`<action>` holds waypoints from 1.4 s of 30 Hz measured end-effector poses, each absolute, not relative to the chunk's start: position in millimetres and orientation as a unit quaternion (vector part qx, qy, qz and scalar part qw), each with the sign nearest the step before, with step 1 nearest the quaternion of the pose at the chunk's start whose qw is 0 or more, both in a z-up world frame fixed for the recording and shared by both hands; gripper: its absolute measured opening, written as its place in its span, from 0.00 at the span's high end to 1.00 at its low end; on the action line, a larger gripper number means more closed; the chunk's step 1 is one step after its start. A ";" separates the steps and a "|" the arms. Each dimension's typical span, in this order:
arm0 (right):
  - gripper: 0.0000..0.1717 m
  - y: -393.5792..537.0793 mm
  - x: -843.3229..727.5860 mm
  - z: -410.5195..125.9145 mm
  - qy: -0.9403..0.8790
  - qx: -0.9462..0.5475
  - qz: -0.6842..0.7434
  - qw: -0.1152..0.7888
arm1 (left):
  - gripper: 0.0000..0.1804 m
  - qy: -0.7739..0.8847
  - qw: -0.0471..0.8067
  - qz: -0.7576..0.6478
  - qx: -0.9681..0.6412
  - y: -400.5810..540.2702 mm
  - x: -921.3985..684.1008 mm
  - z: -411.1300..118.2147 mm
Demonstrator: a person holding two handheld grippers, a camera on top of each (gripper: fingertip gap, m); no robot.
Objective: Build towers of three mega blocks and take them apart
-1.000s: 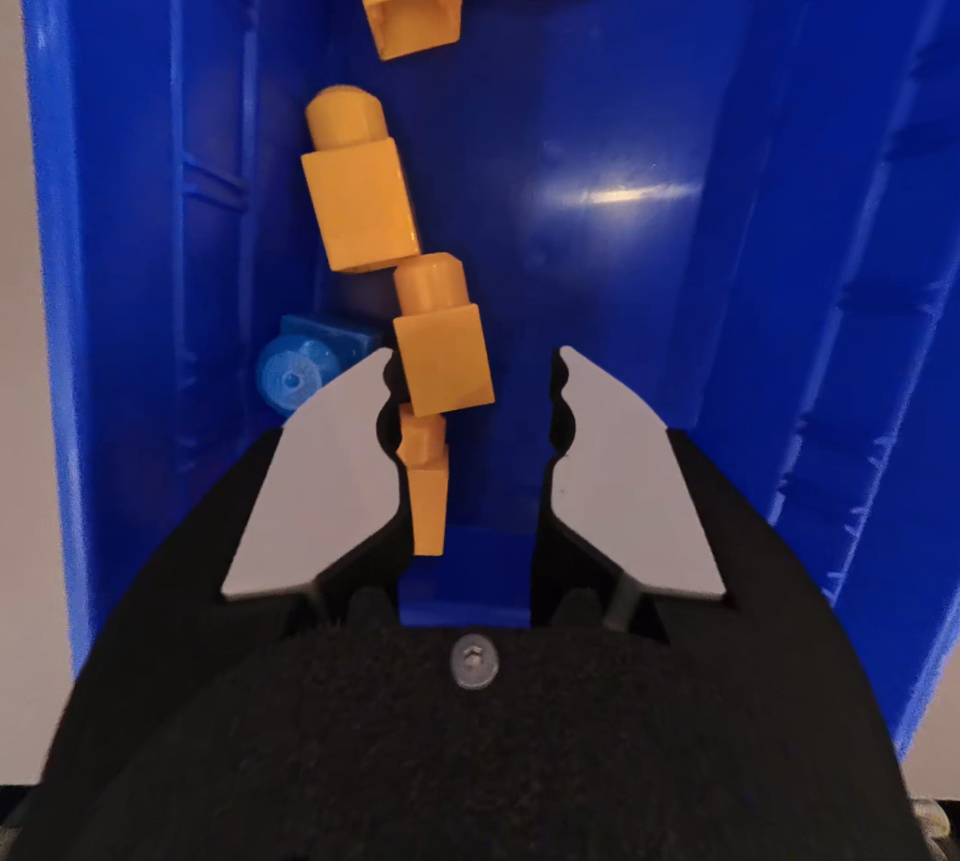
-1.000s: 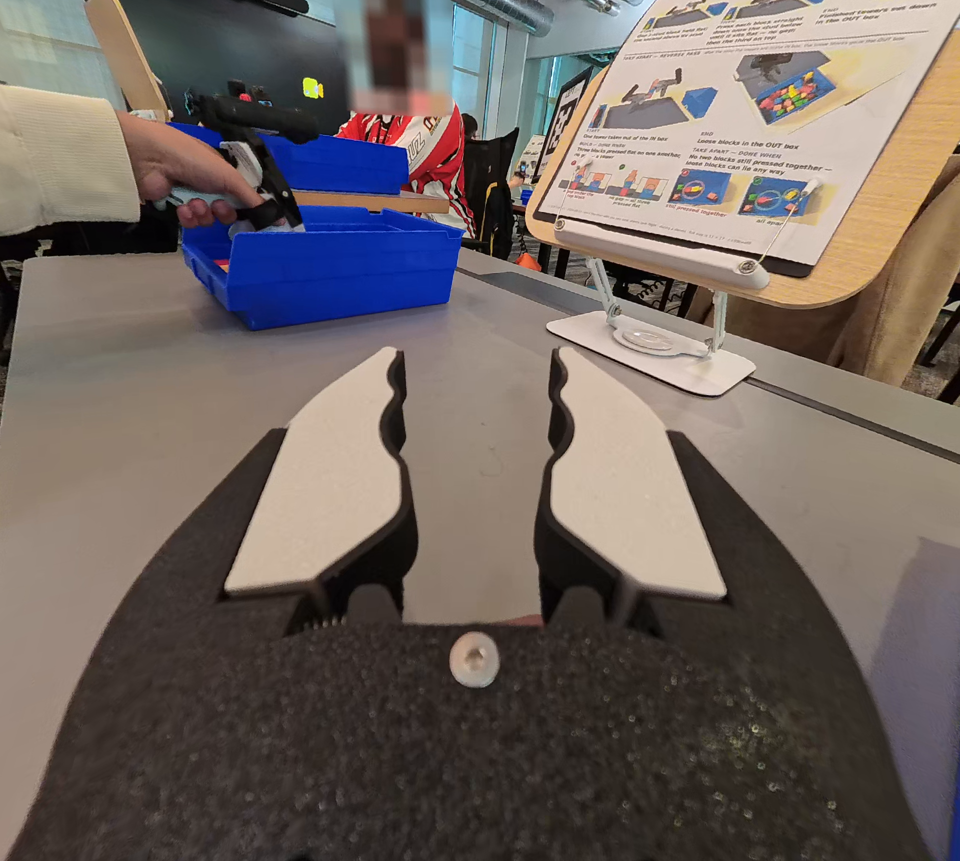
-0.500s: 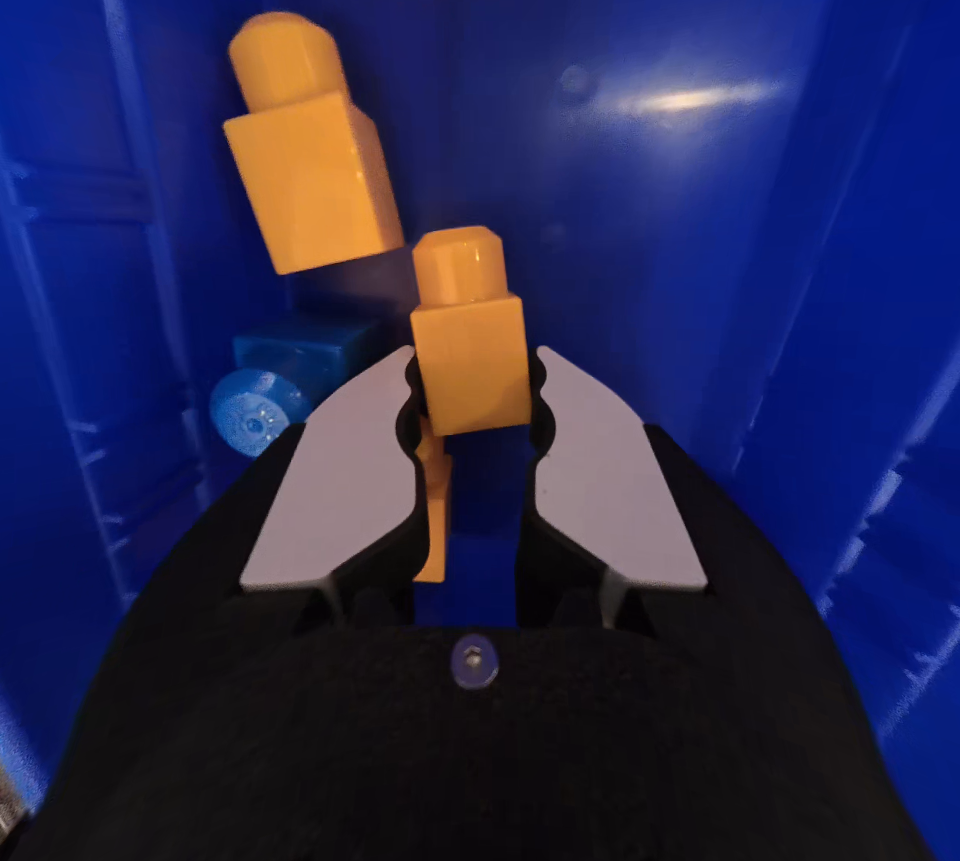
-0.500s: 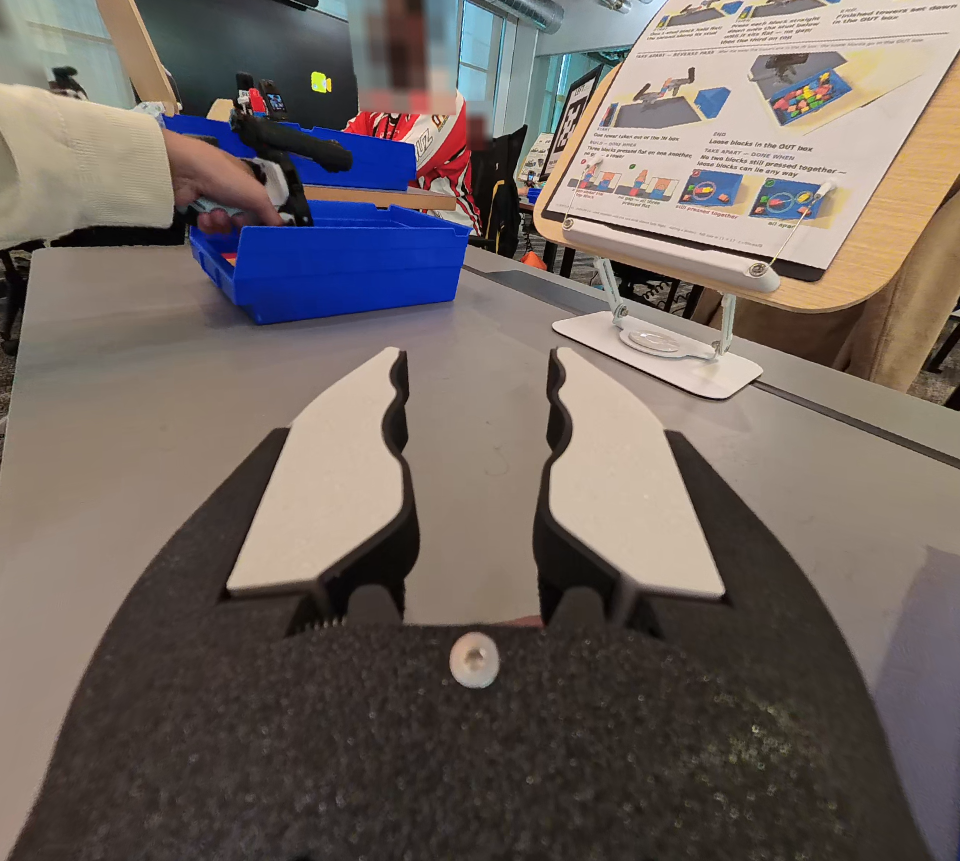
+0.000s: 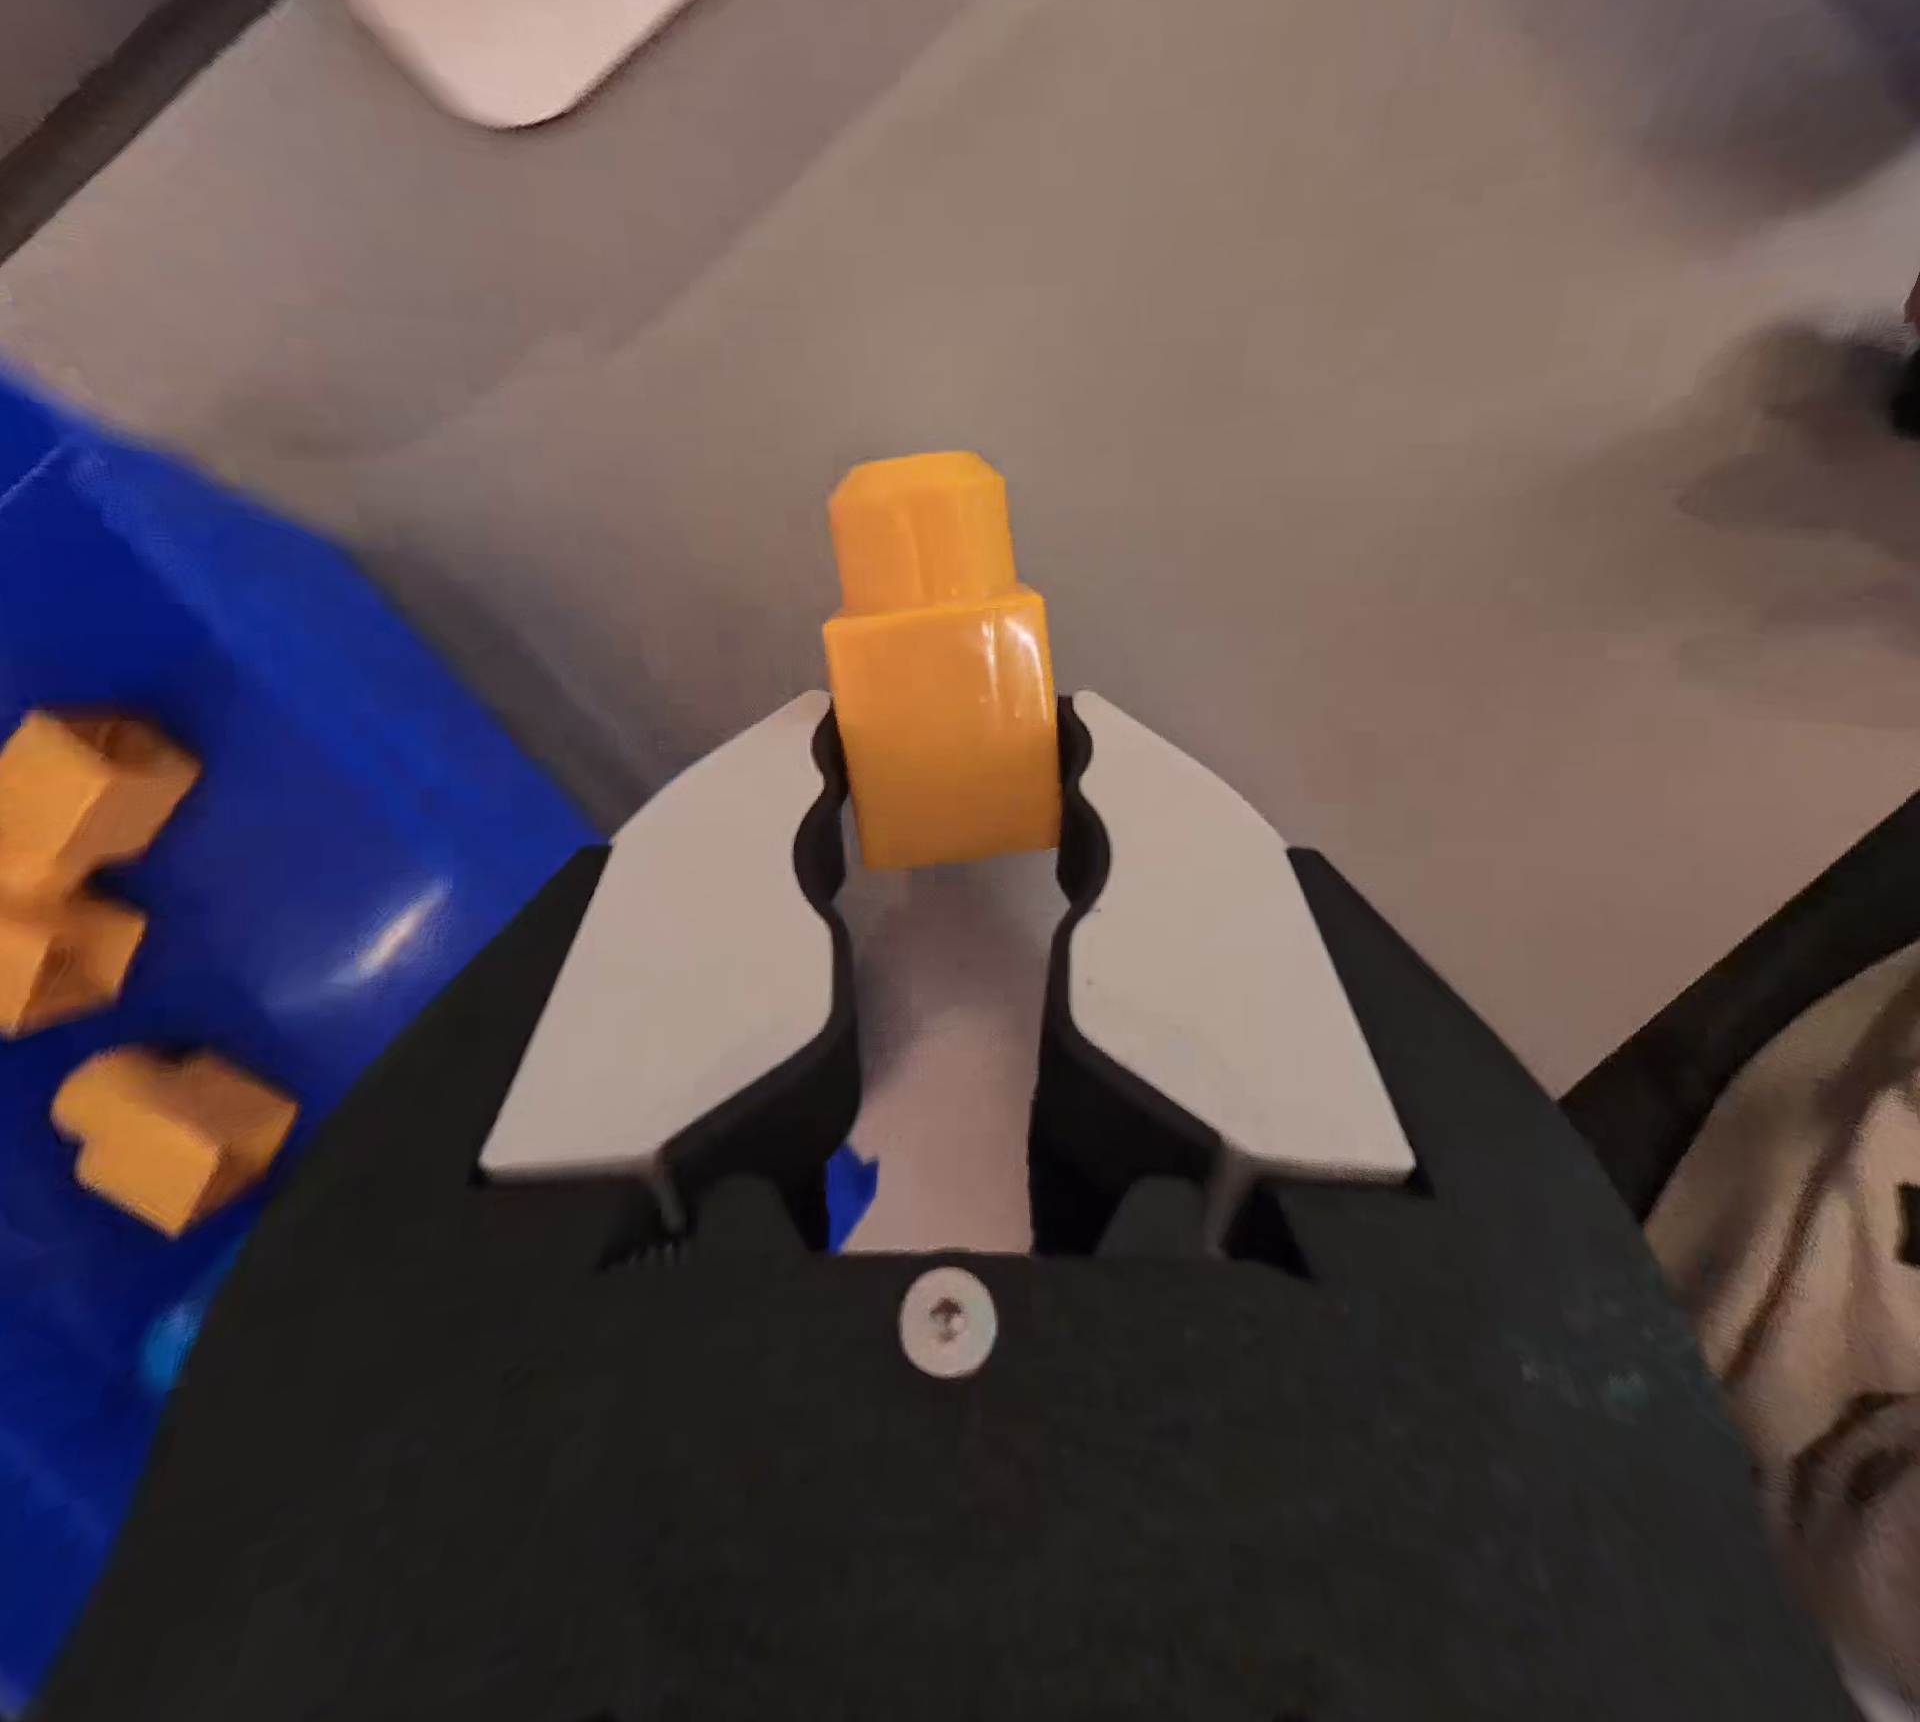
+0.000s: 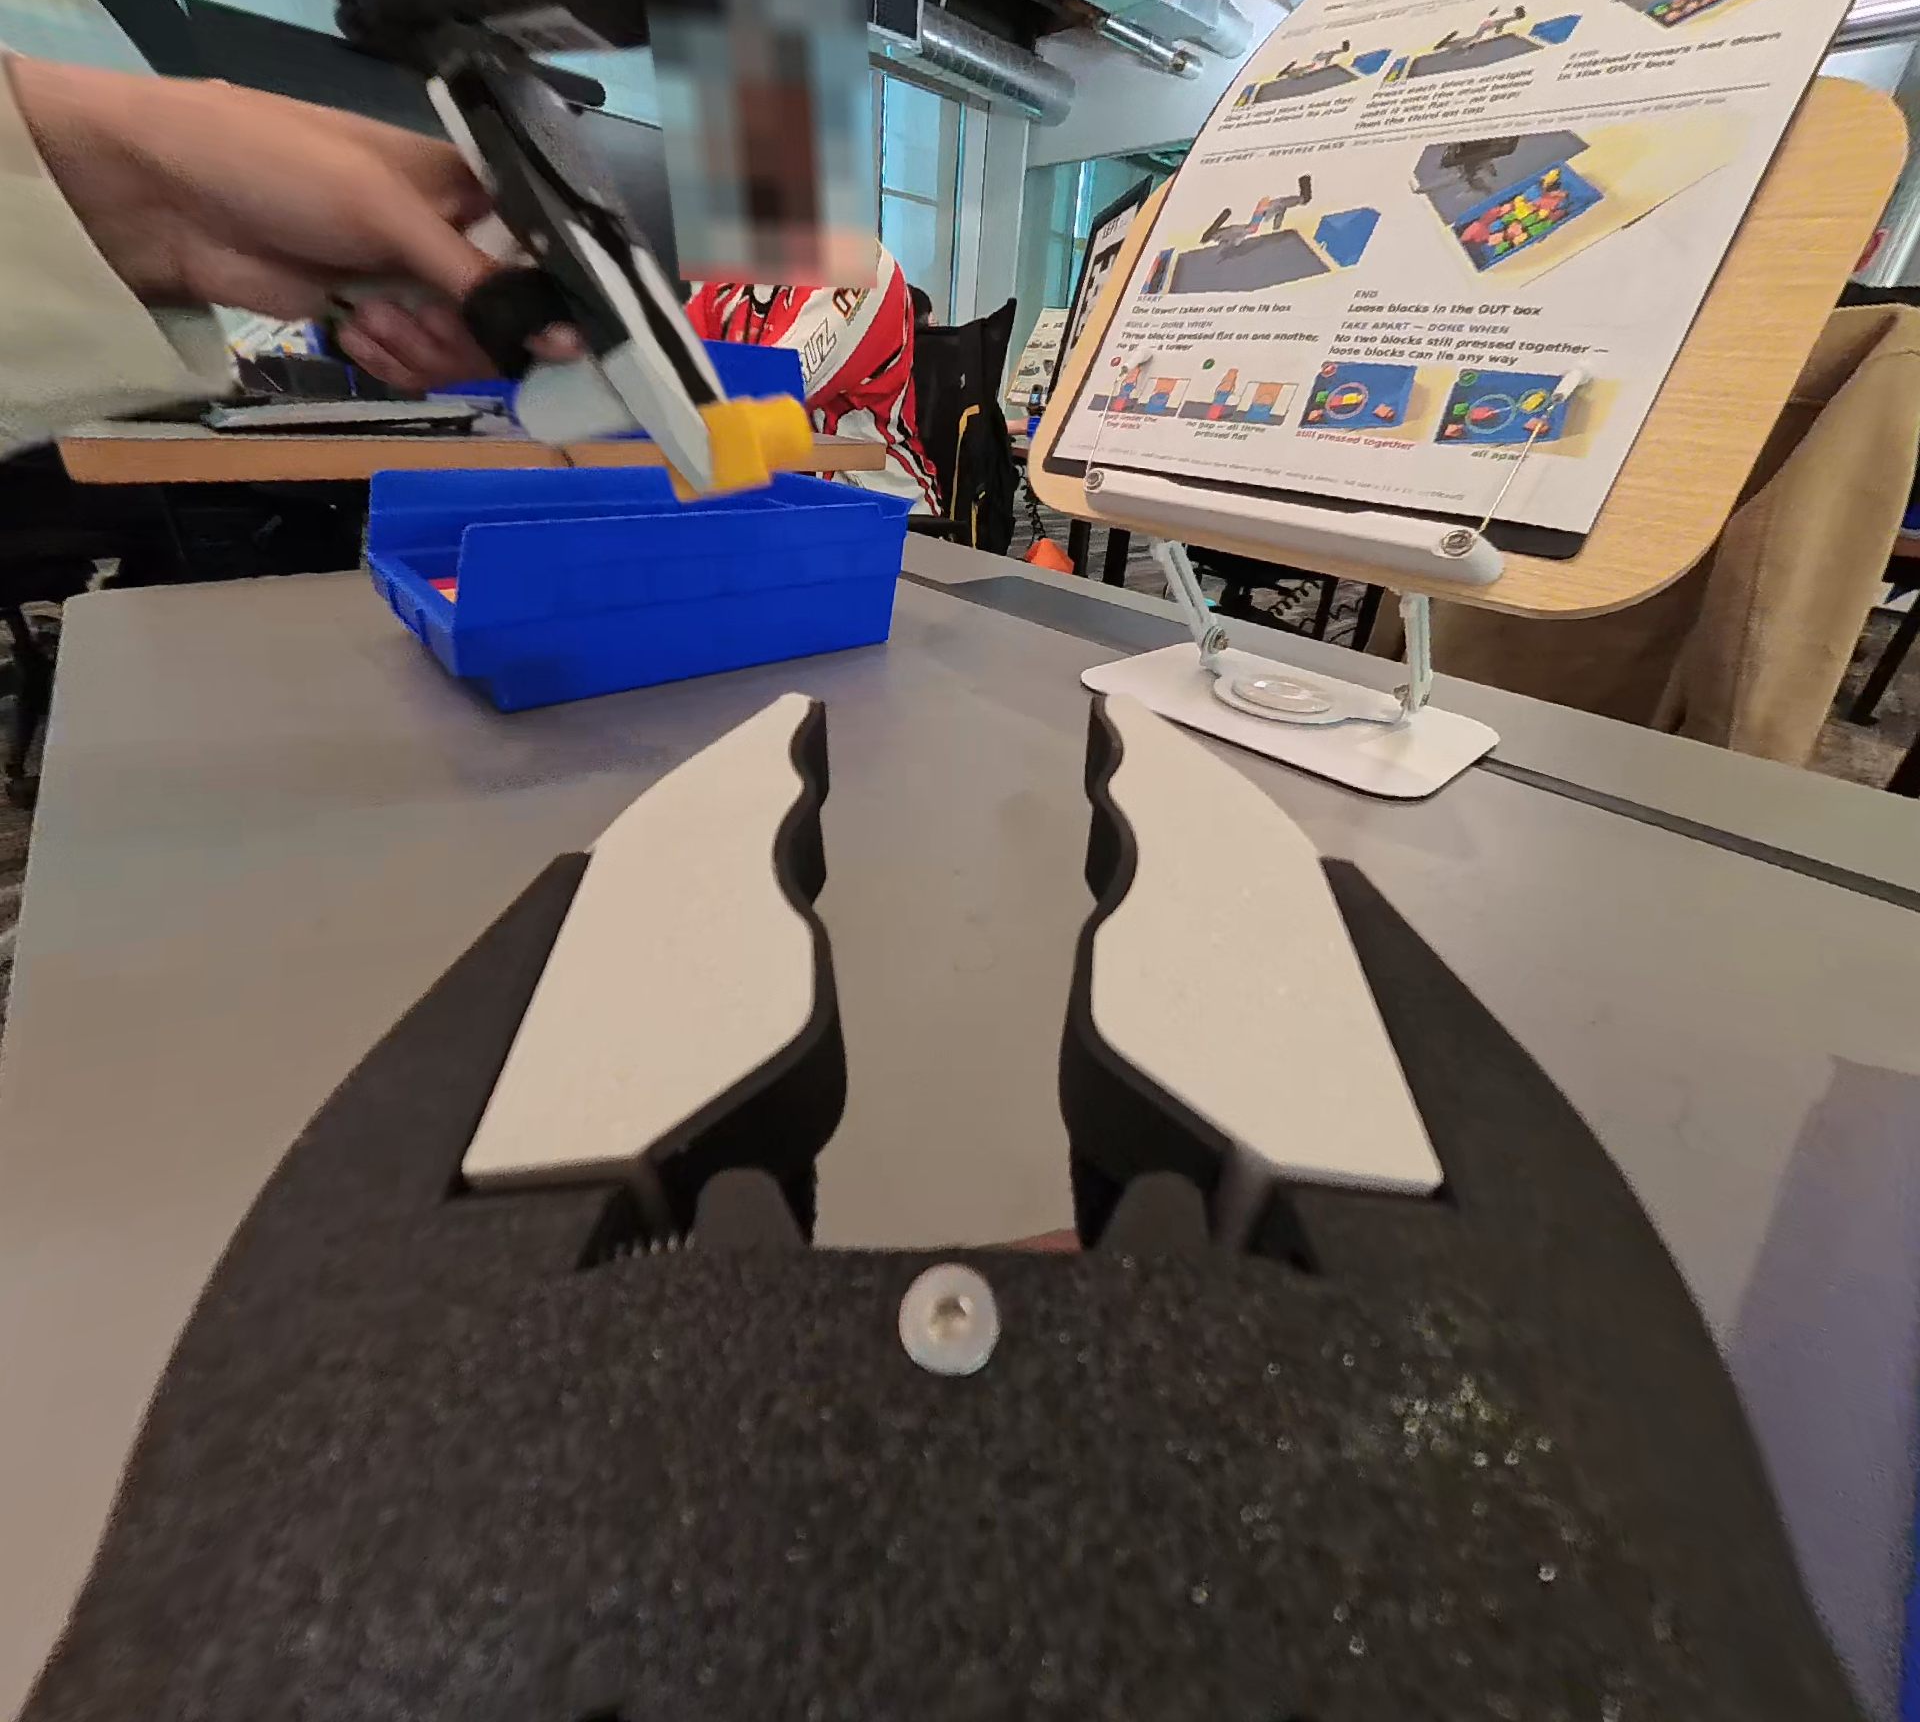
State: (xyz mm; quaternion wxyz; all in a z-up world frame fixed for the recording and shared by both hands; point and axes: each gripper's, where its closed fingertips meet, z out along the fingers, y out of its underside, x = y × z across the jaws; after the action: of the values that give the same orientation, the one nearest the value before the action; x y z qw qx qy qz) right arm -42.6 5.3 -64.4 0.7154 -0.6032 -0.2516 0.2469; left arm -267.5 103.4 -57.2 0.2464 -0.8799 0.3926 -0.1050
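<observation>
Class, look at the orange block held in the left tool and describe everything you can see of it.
The orange block is glossy, smooth plastic: a squarish body with one octagonal stud on top. It sits clamped by its sides between the left tool's two fingertips, stud pointing away from the tool. It is lifted clear, above the grey table, just beyond the blue bin. Nothing else touches it.

Left gripper point(image 5: 951, 773) fingers closed on orange block point(image 5: 940, 716), lifted from blue bin point(image 5: 208, 737) to above table point(image 5: 1299, 322)
</observation>
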 end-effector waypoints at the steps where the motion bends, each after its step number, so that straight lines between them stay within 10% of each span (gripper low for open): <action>1: 0.72 5.5 -42.4 -64.7 -0.251 -0.604 0.249 0.714 | 0.79 0.420 0.234 -0.089 -0.872 105.4 -250.7 -69.7; 21: 0.72 4.3 -47.1 -69.4 -0.268 -0.608 0.239 0.708 | 0.79 0.432 0.133 -0.083 -0.888 184.5 -147.9 -192.8; 36: 0.73 4.6 -46.0 -69.7 -0.263 -0.610 0.243 0.707 | 0.63 0.301 0.432 -0.136 -0.839 46.3 -304.2 -36.2; 42: 0.73 4.8 -47.8 -70.3 -0.267 -0.611 0.241 0.705 | 0.64 0.211 0.431 -0.061 -0.875 3.3 -428.6 -59.8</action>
State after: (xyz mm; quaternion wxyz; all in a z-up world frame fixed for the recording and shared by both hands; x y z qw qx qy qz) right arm -47.8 4.8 -70.3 0.7054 -0.6110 -0.2668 0.2405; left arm -428.6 3.3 -59.8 0.4308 -0.8754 0.2107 -0.0609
